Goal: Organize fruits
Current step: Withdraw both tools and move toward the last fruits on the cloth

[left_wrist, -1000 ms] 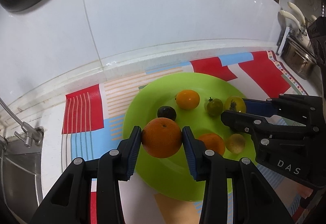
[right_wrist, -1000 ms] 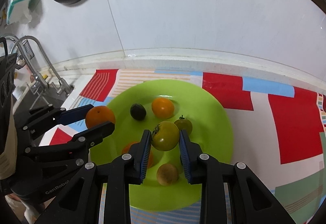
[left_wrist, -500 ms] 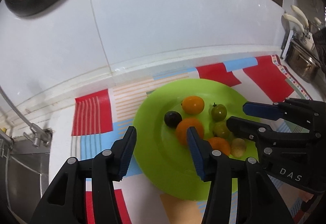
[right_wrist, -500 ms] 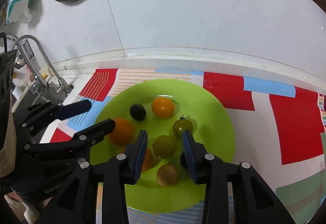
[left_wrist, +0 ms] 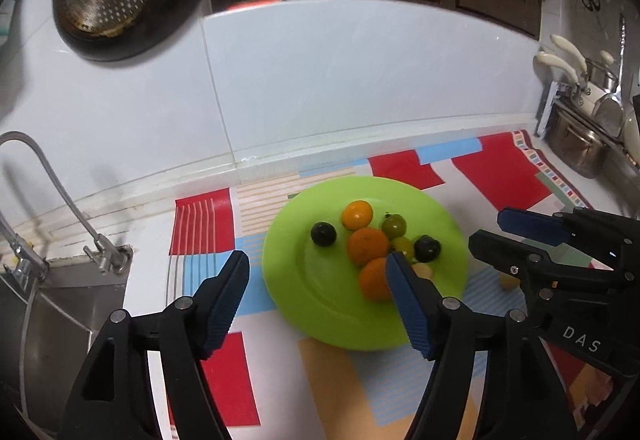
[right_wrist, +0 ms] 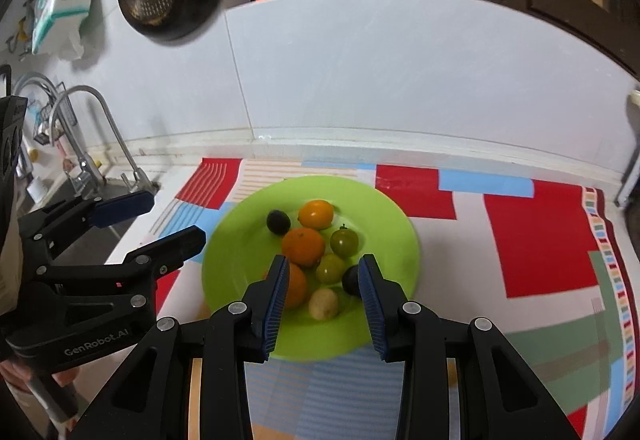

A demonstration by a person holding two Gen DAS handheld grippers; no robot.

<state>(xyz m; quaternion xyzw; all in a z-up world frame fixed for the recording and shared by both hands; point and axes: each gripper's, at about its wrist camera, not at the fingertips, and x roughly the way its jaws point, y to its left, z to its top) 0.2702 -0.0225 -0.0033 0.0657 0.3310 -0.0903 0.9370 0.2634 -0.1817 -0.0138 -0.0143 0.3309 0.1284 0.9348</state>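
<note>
The orange (left_wrist: 367,246) and green tomato (right_wrist: 330,268), pinched a second ago, are now left on the green plate (left_wrist: 320,304) among the other fruit. Both the left hand-held gripper (left_wrist: 316,288), its jaws just opened wider, and the right hand-held gripper (right_wrist: 323,294) are spread, empty and drawn back.

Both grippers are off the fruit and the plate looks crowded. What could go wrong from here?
The fruits sit bunched and touching on the green plate, so a nudge to the middle orange could set its neighbours rolling. The dark fruit and the pale fruit lie just ahead of the right gripper, so a forward dip could knock them. A small yellowish fruit lies off the plate, easily missed.
</note>
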